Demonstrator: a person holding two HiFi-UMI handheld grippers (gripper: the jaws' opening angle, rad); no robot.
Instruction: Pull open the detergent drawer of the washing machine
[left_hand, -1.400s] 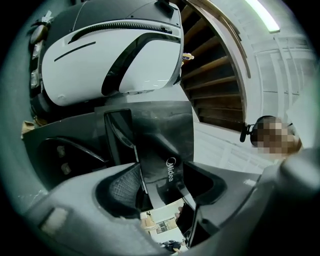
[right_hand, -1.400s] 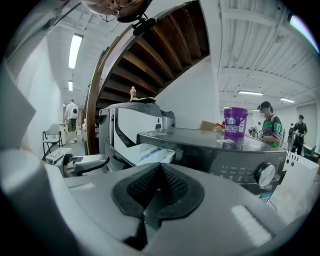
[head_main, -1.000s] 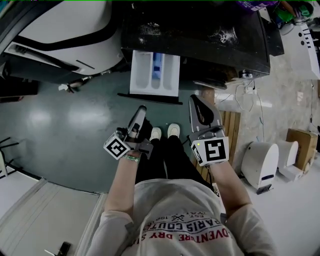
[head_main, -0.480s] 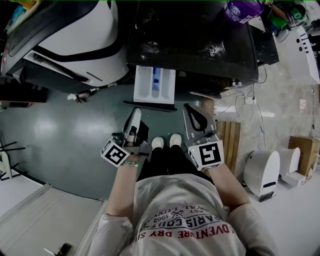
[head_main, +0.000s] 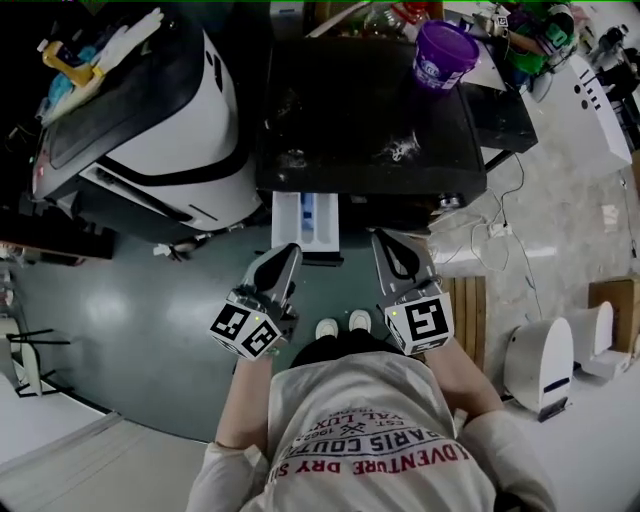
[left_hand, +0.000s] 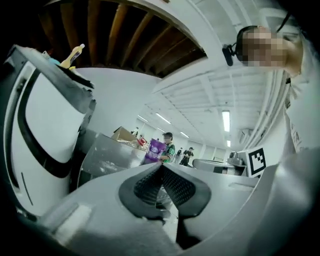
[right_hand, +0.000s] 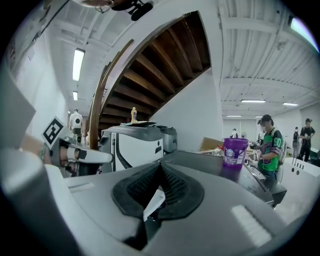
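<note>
One left gripper (head_main: 287, 252), one right gripper (head_main: 385, 242), two white shoes (head_main: 327, 328), one washing machine (head_main: 370, 110), one detergent drawer (head_main: 308, 220), one purple bucket (head_main: 444, 55), one big white machine (head_main: 170, 130).

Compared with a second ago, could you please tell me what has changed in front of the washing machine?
The left hand-held gripper and the right hand-held gripper both rose toward the drawer, and the left one rolled. Nothing was grasped or released. The drawer stays pulled out; both grippers stay shut and empty.
</note>
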